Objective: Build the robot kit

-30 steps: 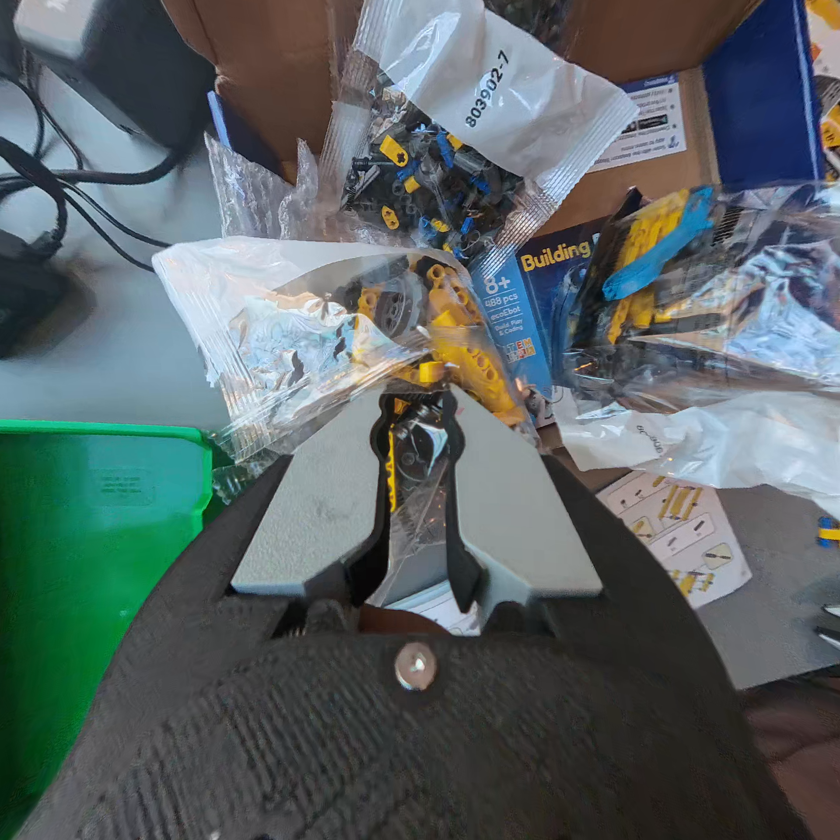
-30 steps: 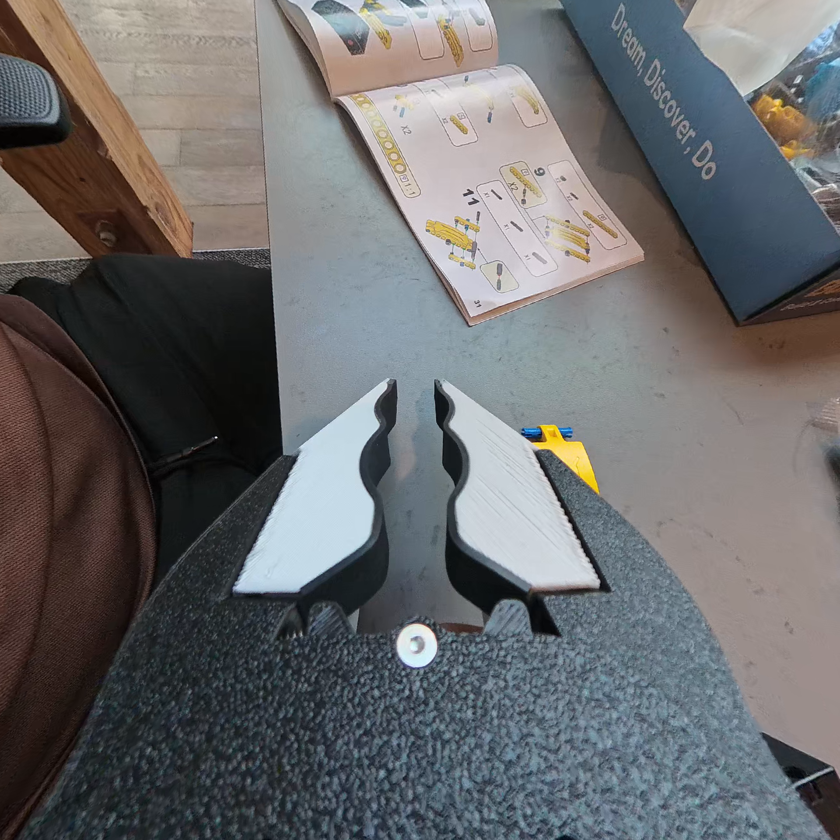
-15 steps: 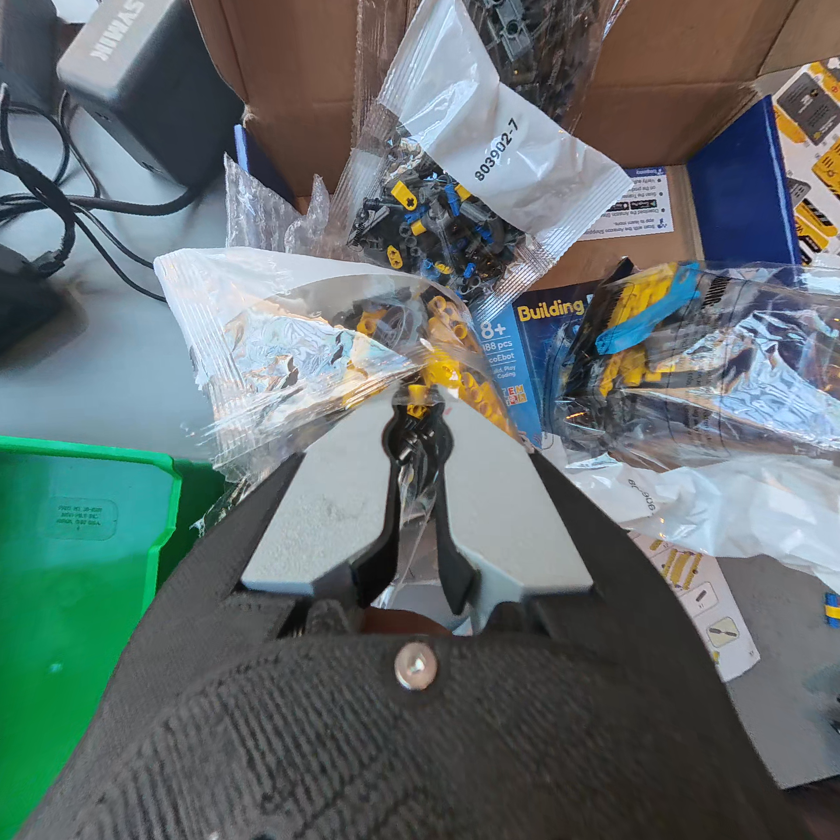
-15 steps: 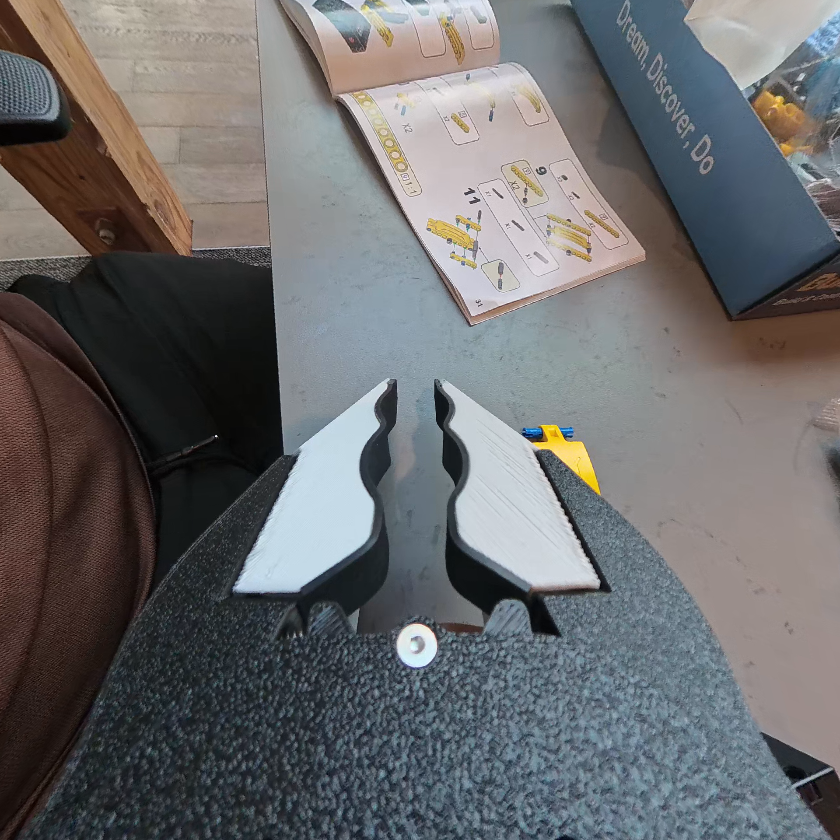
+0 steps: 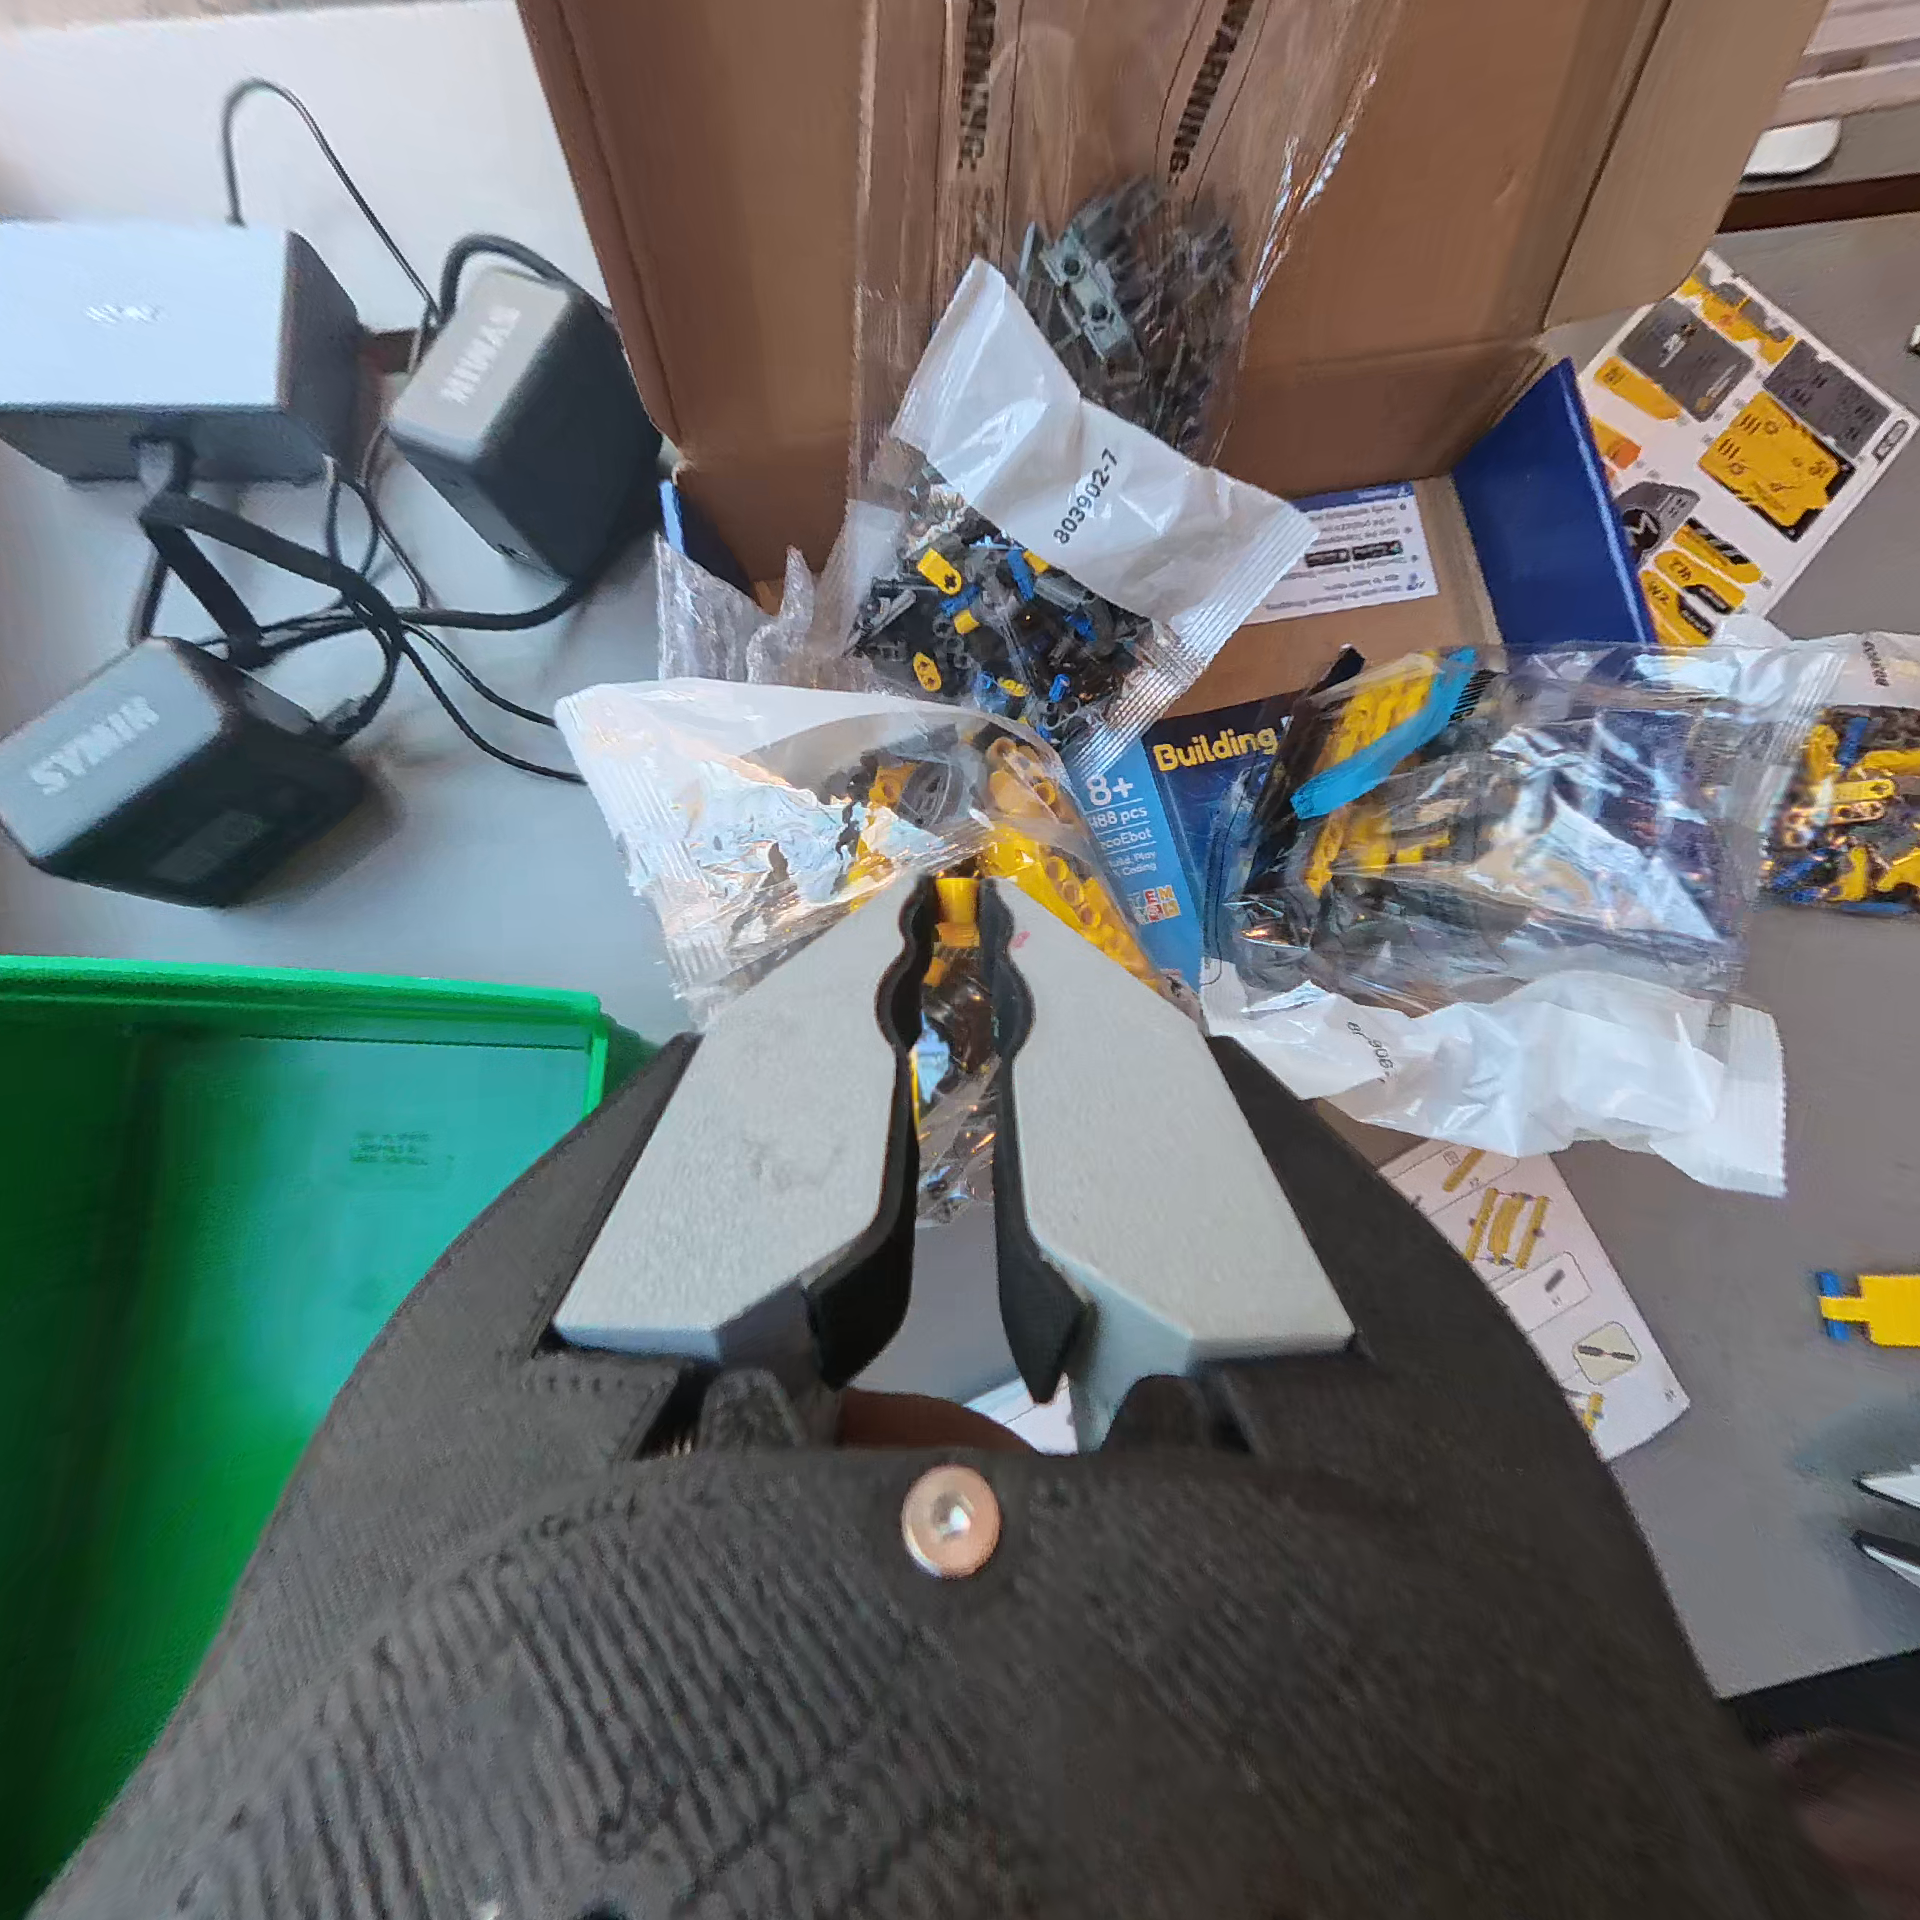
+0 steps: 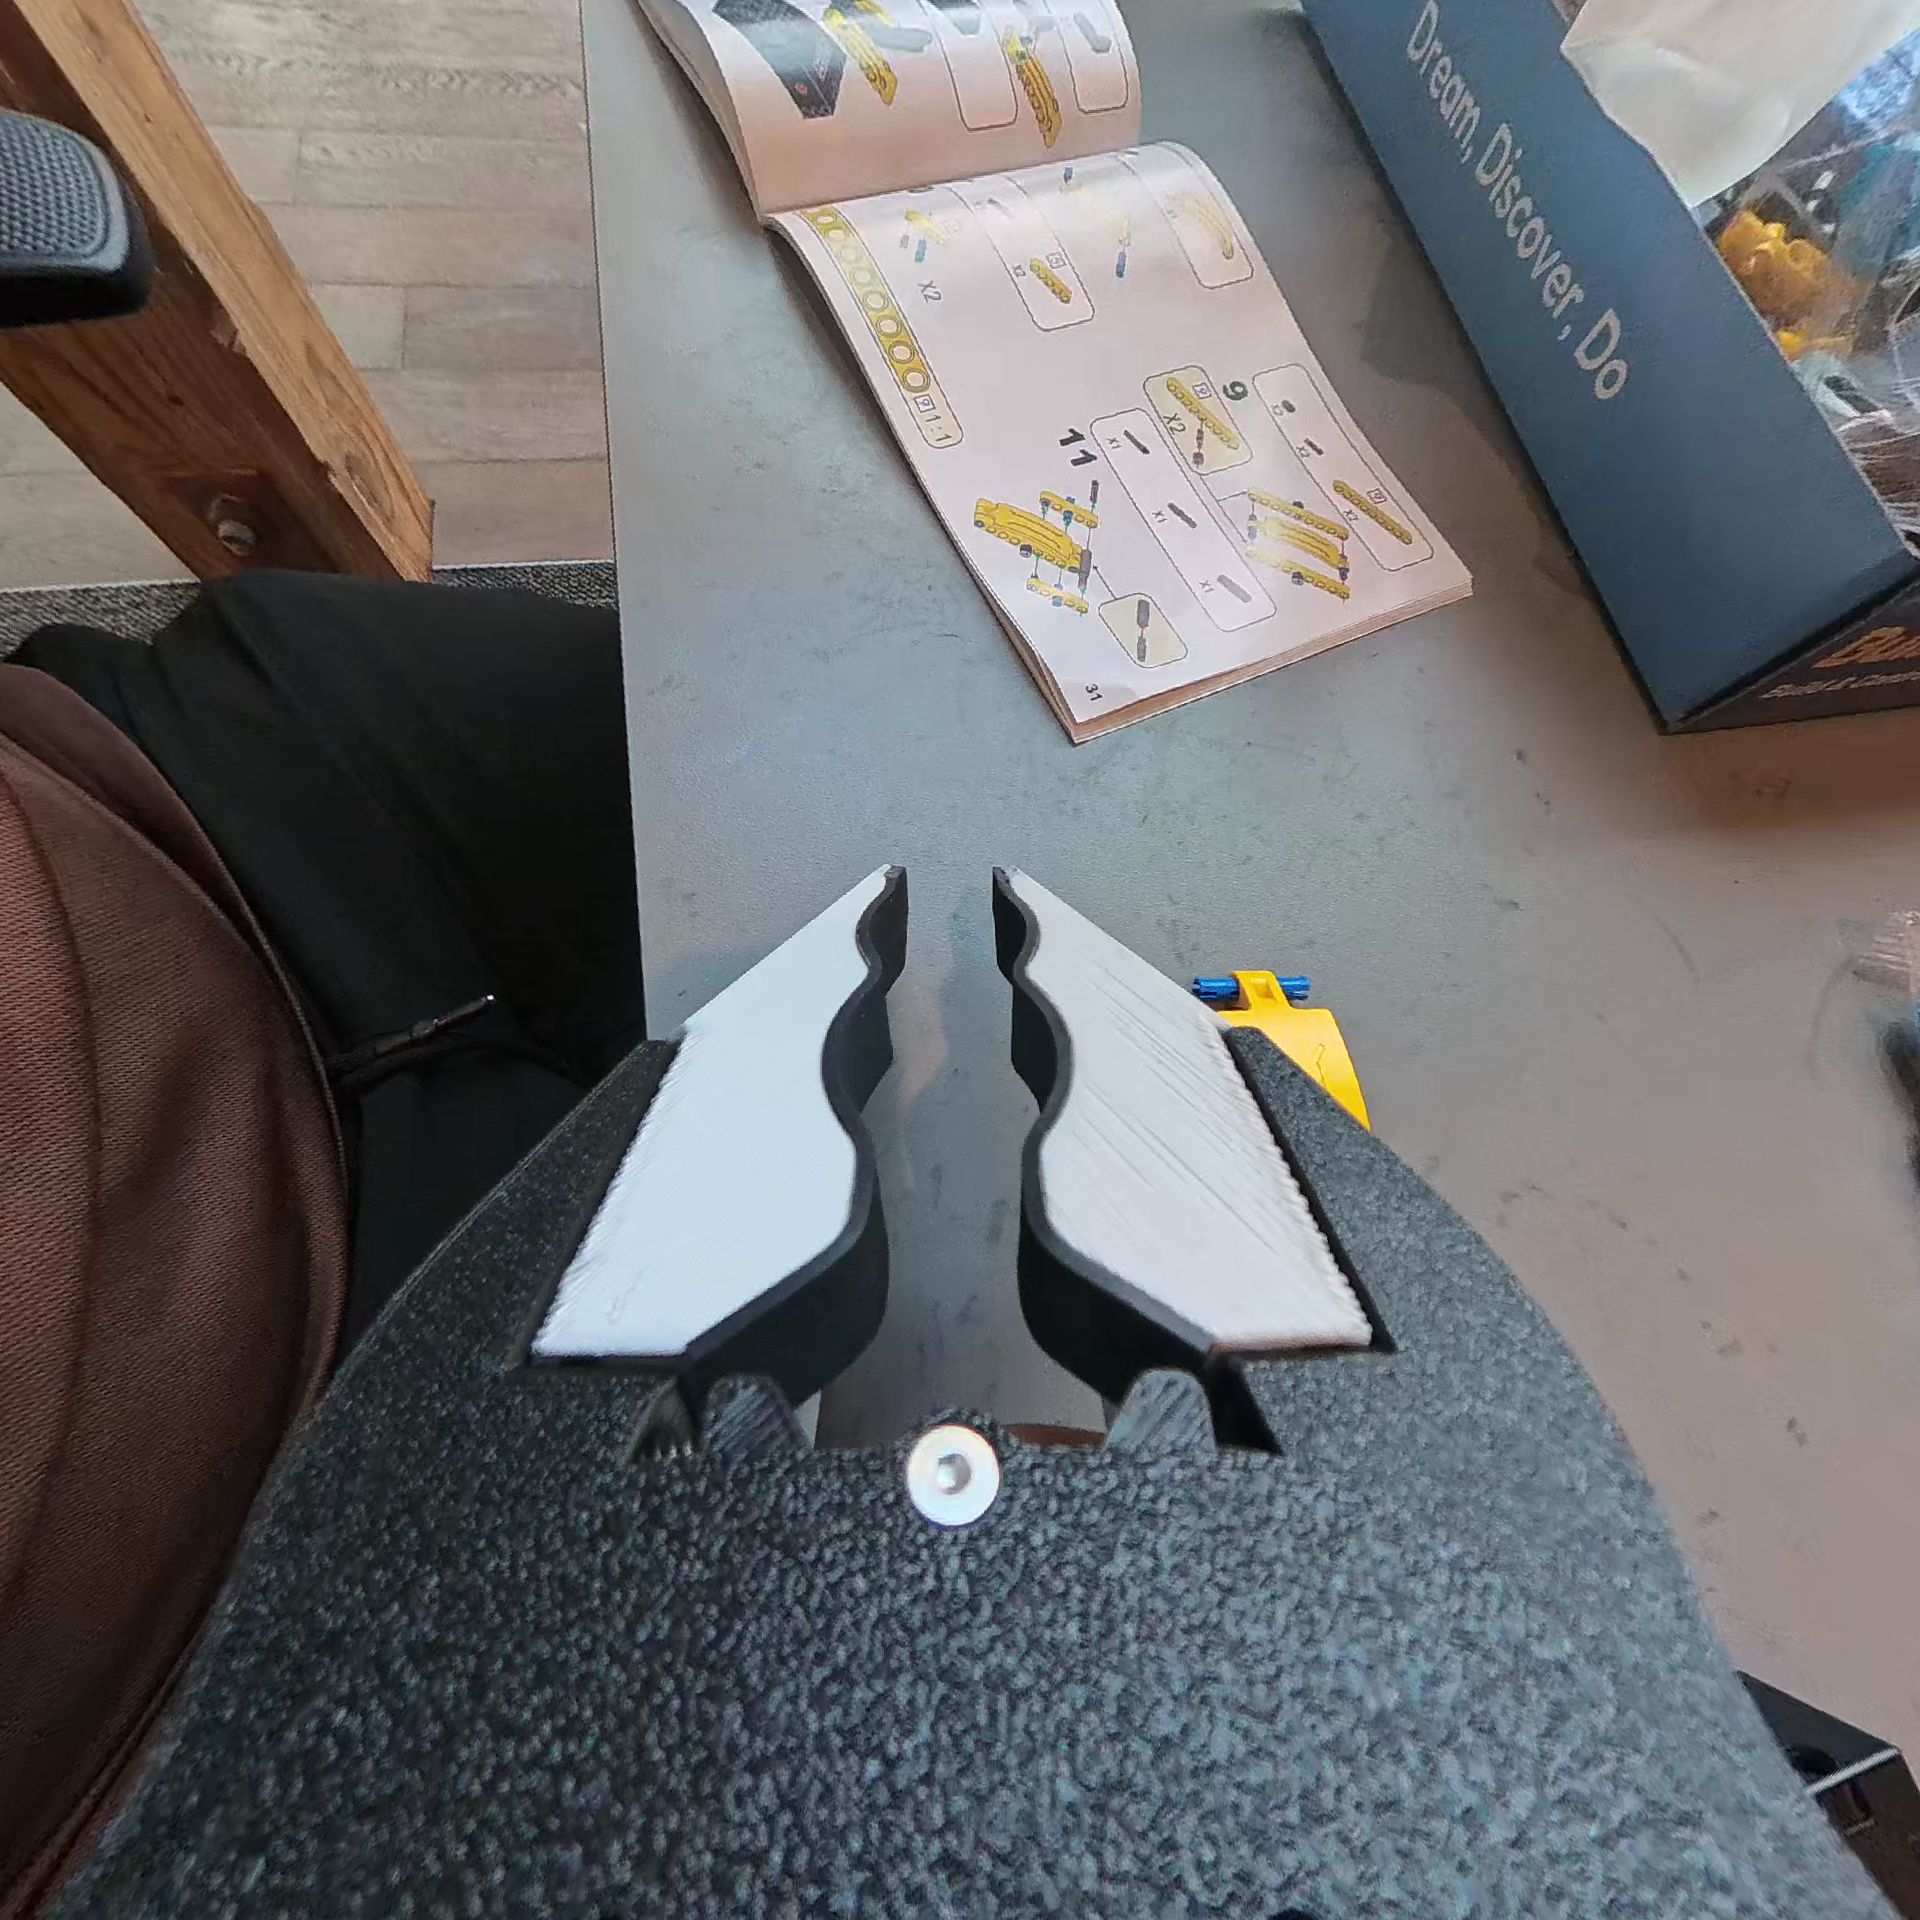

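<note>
My left gripper (image 5: 954, 902) is shut on a clear plastic bag of yellow and black building parts (image 5: 810, 821) and holds it up above the table, next to a green bin (image 5: 260, 1195). Behind it lie a second bag of small black, blue and yellow parts (image 5: 1039, 582) and a third bag with yellow and blue parts (image 5: 1475, 831). My right gripper (image 6: 949, 883) is open and empty, low over the grey table (image 6: 1455, 935) near its front edge. A small yellow piece with blue pins (image 6: 1288, 1029) lies just right of its right finger.
A brown cardboard box (image 5: 790, 208) stands behind the bags. Black adapters with cables (image 5: 187, 769) lie at the left. A blue box (image 6: 1621, 343) and an open instruction booklet (image 6: 1122, 416) lie ahead of the right gripper. A person's lap (image 6: 208, 935) is left of the table edge. The grippers' ends are close to 40 cm from one another.
My left gripper has risen and pulled back with the bag pinched in it; the green bin and adapters show more. The right gripper has stayed still.
</note>
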`<state>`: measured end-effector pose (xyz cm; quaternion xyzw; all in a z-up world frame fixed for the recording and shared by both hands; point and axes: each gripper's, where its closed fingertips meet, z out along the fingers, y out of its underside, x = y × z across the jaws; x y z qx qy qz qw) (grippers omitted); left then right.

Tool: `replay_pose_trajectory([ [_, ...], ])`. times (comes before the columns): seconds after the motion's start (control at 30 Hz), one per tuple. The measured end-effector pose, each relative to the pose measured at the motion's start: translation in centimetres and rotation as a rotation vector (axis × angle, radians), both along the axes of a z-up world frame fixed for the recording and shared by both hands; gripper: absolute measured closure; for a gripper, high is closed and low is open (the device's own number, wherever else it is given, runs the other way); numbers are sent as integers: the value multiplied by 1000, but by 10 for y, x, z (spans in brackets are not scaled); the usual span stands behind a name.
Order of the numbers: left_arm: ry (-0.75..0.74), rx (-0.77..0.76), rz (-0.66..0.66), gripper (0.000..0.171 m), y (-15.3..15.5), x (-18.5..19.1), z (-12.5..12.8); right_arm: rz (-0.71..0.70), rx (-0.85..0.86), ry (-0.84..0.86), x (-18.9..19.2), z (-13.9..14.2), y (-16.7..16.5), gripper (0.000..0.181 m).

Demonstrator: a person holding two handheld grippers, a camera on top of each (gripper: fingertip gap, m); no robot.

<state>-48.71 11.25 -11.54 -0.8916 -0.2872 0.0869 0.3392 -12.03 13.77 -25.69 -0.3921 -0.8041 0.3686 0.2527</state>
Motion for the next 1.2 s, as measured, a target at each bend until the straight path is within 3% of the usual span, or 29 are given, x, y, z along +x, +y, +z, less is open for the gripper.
replay_pose_trajectory([
  [0.27,68,162,-17,167,-2,19,56,-9,3,11,0,1,1,165],
  [0.4,149,314,-129,167,2,68,95,-13,1,17,0,2,1,166],
  [0.47,172,385,-202,167,3,104,100,-12,-1,14,0,2,1,166],
  [0.57,200,460,-336,167,2,162,84,-15,-14,13,0,3,2,166],
  [0.73,302,432,-397,167,-13,214,17,-16,-19,25,0,5,2,165],
  [0.87,346,757,-595,167,-14,287,1,-12,-30,27,1,6,2,165],
  [0.93,342,747,-704,167,-14,316,-20,-12,-50,40,0,9,2,164],
  [1.07,423,732,-826,167,-17,347,-50,-7,-103,73,-1,18,3,162],
  [1.2,432,794,-940,167,-29,369,-62,68,-132,160,4,33,-6,163],
])
